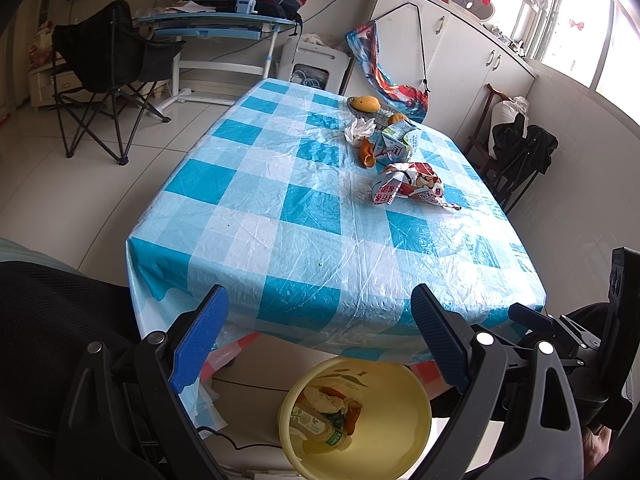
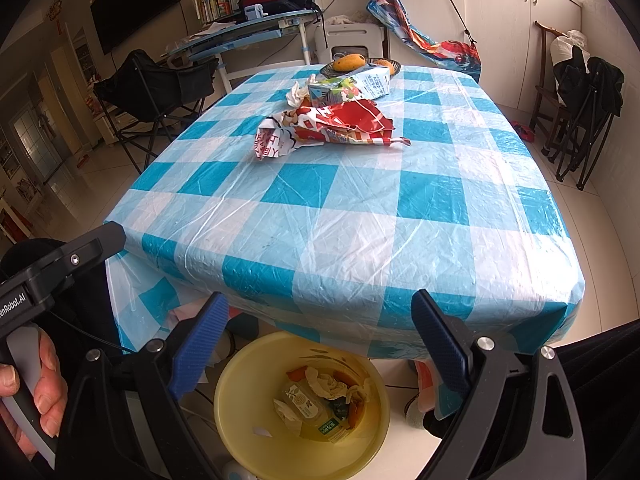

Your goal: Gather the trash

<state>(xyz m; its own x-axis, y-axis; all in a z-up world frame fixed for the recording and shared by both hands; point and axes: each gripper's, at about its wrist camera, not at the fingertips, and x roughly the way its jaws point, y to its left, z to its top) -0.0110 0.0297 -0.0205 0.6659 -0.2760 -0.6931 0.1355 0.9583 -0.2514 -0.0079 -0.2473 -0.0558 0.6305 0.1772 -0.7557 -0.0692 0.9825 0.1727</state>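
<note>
On the blue-and-white checked table (image 1: 304, 232) (image 2: 360, 208) lie a crumpled red-and-white wrapper (image 1: 412, 186) (image 2: 324, 128), a drink carton (image 1: 396, 142) (image 2: 352, 86), a crumpled white tissue (image 1: 359, 130) (image 2: 296, 94) and an orange peel (image 1: 366, 154). A yellow bin (image 1: 384, 432) (image 2: 248, 432) stands on the floor below the table's near edge, holding a plastic bottle (image 1: 320, 428) (image 2: 310, 410), tissue and peel. My left gripper (image 1: 320, 340) and right gripper (image 2: 320, 344) both hang open above the bin with nothing between their fingers.
A plate with a mango (image 1: 366, 104) (image 2: 348, 63) sits at the table's far end. A folding chair (image 1: 108, 80) and a desk (image 1: 216, 28) stand at the far left, folded chairs (image 2: 580, 92) on the right by white cabinets (image 1: 460, 52). A hand (image 2: 28, 396) holds the other gripper's handle.
</note>
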